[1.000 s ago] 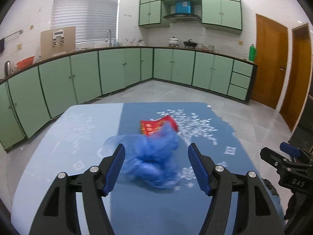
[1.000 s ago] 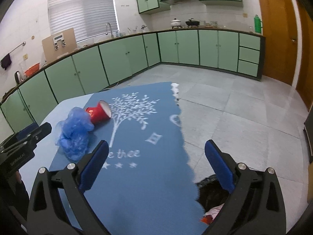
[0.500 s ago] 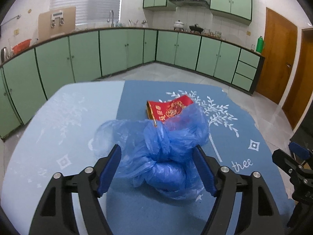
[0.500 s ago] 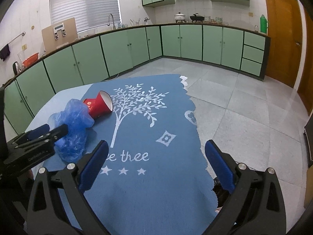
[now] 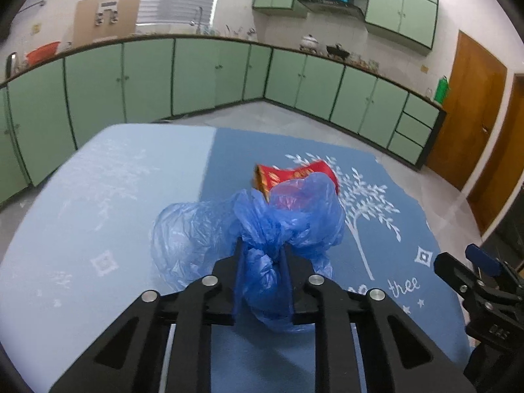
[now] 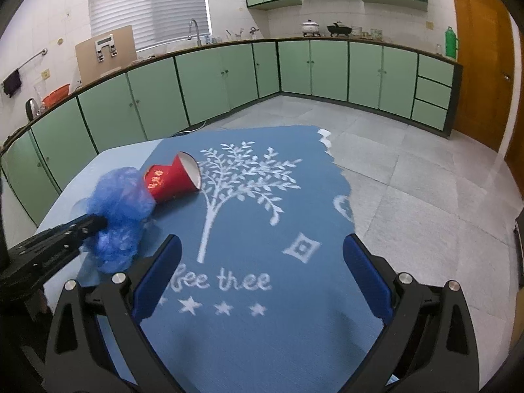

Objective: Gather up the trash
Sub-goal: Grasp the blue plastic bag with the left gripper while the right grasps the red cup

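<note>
A crumpled blue plastic bag (image 5: pixel 294 216) lies on the table's blue cloth (image 5: pixel 386 311). My left gripper (image 5: pixel 262 252) has its jaws closing on the bag's bunched near end, and the plastic is squeezed between the pads. Behind the bag a red paper cup (image 5: pixel 288 175) lies on its side, partly covered by the plastic. In the right wrist view the bag (image 6: pixel 121 209) and the cup (image 6: pixel 170 180) are at the left, with the left gripper (image 6: pixel 95 221) reaching in from the left edge. My right gripper (image 6: pixel 262 249) hovers open over the cloth, with nothing between its fingers.
The cloth's right edge (image 6: pixel 340 177) ends over grey floor tiles (image 6: pixel 409 180). Green cabinets (image 6: pixel 213 85) line the far walls and a wooden door (image 6: pixel 481 65) stands at the right. The right gripper's tip (image 5: pixel 471 268) shows at the right of the left wrist view.
The left gripper moved forward around the blue bag and its jaws have come together on it. The right gripper drifted forward a little over the cloth and stayed open.
</note>
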Available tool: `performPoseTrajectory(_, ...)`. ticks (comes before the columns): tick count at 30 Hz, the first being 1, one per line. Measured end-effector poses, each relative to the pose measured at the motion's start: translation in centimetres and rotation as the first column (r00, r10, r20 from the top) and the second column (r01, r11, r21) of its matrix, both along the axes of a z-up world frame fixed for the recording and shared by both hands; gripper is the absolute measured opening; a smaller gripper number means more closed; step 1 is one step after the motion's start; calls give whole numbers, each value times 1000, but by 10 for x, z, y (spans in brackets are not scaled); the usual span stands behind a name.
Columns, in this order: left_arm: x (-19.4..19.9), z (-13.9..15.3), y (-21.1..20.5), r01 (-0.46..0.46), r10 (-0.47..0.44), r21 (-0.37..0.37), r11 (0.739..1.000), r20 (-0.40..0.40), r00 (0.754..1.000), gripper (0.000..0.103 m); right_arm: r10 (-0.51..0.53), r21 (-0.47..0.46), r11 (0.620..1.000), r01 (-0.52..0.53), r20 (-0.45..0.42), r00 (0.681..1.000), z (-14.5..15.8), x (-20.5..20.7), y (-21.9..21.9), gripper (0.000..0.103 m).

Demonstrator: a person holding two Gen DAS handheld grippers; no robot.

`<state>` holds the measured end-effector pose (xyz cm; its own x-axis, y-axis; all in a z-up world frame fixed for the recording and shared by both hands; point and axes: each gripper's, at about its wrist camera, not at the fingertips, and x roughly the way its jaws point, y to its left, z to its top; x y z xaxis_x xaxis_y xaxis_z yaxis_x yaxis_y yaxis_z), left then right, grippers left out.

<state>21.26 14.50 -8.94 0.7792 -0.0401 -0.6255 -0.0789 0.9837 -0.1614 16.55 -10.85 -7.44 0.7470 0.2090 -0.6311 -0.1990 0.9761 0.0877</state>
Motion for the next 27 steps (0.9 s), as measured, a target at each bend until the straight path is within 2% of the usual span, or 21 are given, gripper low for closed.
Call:
performPoseTrajectory(5, -4, 13, 32, -99, 97, 44, 994, 48, 994, 19, 51, 1, 999, -51, 10, 999, 3, 15, 26, 96)
performPoseTrajectory(12, 10, 12, 70, -190, 188, 69, 979, 43, 981, 19, 149, -10, 989, -149, 14, 989, 3, 44, 80, 96)
performPoseTrajectory(16, 15, 4, 81, -213, 211, 75, 974, 28, 977, 19, 170, -22, 985, -171, -22, 985, -5, 63, 102, 96)
performPoseTrajectory(20, 19, -3, 89, -227, 227, 43, 973, 4, 974, 19, 172, -36, 984, -174, -52, 984, -9, 76, 115, 96)
performPoseTrajectory(27, 23, -4, 87, -217, 218, 37, 975, -4, 976, 19, 169, -98, 978, -182, -129, 977, -23, 91, 137, 96)
